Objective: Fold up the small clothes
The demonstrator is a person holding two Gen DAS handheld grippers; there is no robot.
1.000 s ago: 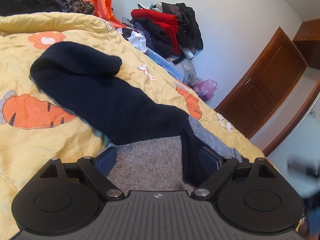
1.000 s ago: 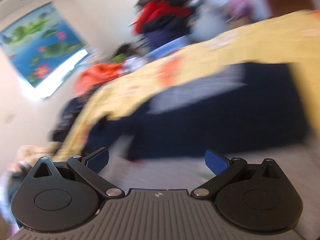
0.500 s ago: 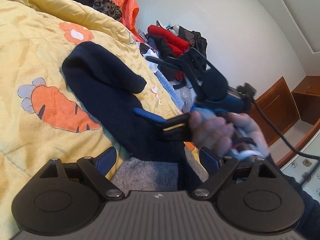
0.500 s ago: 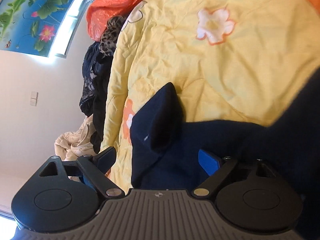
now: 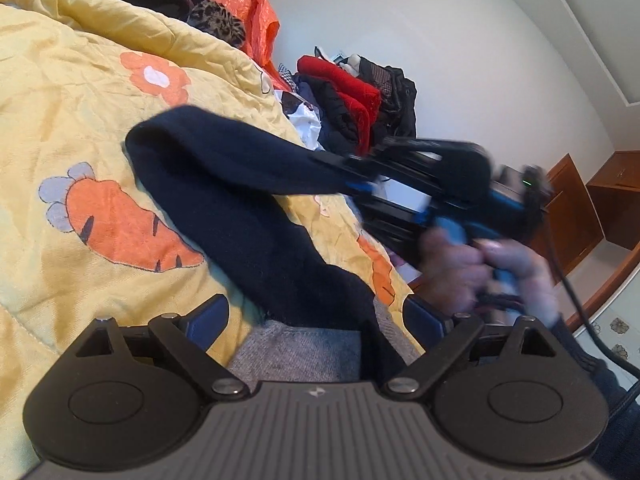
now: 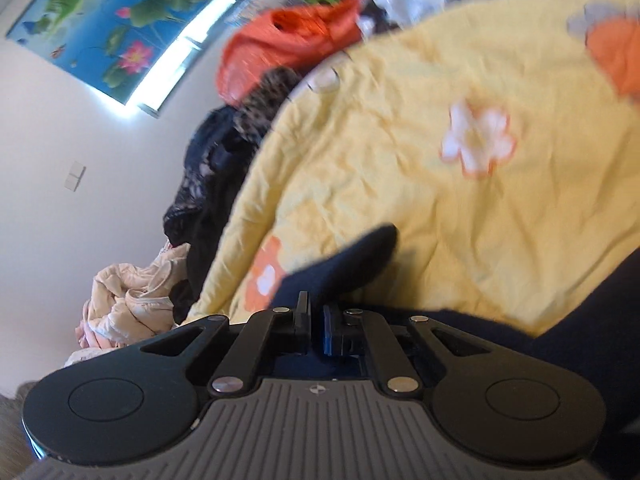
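Note:
A dark navy garment point(image 5: 240, 216) with a grey inner panel point(image 5: 304, 344) lies on the yellow quilt point(image 5: 80, 92). My left gripper point(image 5: 316, 316) is open, its fingers on either side of the garment's near end. My right gripper point(image 5: 340, 176) is shut on the navy sleeve point(image 5: 224, 148) and holds it lifted off the quilt. In the right wrist view the right gripper point(image 6: 316, 328) has its jaws pinched on the navy cloth point(image 6: 352, 260).
Piled clothes point(image 5: 352, 100) and an orange bag point(image 5: 240, 4) lie at the far side of the bed. A wooden door point(image 5: 576, 216) stands at right. Dark clothes point(image 6: 212, 184) and a cream bundle point(image 6: 128, 300) lie off the quilt's edge under a window point(image 6: 180, 64).
My right gripper has come in over the garment, shut on the sleeve end and lifted it. My left gripper has stayed open at the garment's near end.

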